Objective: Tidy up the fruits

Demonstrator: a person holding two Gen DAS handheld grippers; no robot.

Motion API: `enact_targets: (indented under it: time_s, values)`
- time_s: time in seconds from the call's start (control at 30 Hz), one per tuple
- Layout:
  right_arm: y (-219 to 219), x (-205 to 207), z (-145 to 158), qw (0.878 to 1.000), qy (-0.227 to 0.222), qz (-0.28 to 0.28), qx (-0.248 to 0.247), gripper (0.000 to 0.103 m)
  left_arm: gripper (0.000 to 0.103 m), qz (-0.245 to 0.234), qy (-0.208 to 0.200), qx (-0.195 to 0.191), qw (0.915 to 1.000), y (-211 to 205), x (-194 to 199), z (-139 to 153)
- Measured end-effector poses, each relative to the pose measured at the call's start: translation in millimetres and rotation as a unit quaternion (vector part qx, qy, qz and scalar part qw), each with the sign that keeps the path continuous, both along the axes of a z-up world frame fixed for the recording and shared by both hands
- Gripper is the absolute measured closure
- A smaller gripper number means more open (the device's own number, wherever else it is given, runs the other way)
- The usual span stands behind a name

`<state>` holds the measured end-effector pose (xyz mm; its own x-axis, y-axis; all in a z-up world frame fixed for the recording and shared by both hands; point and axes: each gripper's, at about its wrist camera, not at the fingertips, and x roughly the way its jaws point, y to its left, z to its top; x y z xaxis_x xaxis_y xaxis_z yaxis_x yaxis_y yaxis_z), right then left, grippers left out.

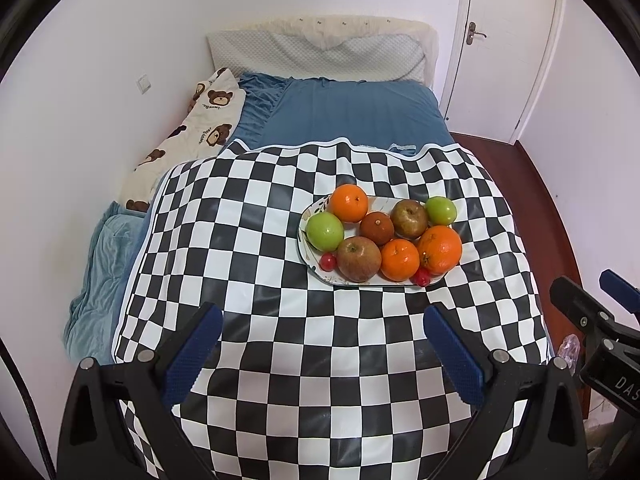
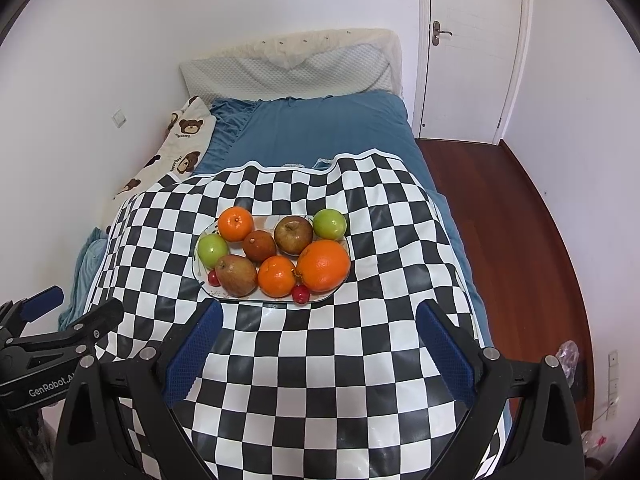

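Fruits point(image 2: 280, 256) sit heaped on an oval plate point(image 2: 199, 270) in the middle of a checkered cloth point(image 2: 320, 360) spread over a bed. Both tools are spread wide and empty: the left gripper point(image 1: 322, 354) and the right gripper point(image 2: 318, 354) hover near the cloth's front edge, short of the plate. The round pieces touch one another, so lifting the big orange point(image 2: 323, 266) could, I judge, set its neighbours rolling; the small red fruit point(image 2: 300, 294) at the near rim might slip off. The soft bedding beneath may let the plate tip under pressure. Nothing blocks the approach. A bear-print quilt point(image 2: 182, 148) lies far left, and a door point(image 2: 474, 48) stands far right.
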<state>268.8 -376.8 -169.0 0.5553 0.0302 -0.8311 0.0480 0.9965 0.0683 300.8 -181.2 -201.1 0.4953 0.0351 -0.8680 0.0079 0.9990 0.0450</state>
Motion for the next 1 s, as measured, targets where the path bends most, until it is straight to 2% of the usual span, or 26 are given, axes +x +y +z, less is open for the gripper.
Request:
enact_targets:
  time_s: [0.63,1.0]
  values:
    - [1,-11,13,1.000,-0.022,0.005,0.000,0.004,0.000,0.007,-0.018,-0.001,0.9998,-5,-11,11]
    - [2,-14,14,1.000,-0.020,0.006,0.002,0.004,0.000,0.006,-0.018,-0.004,0.9998,-7,-15,13]
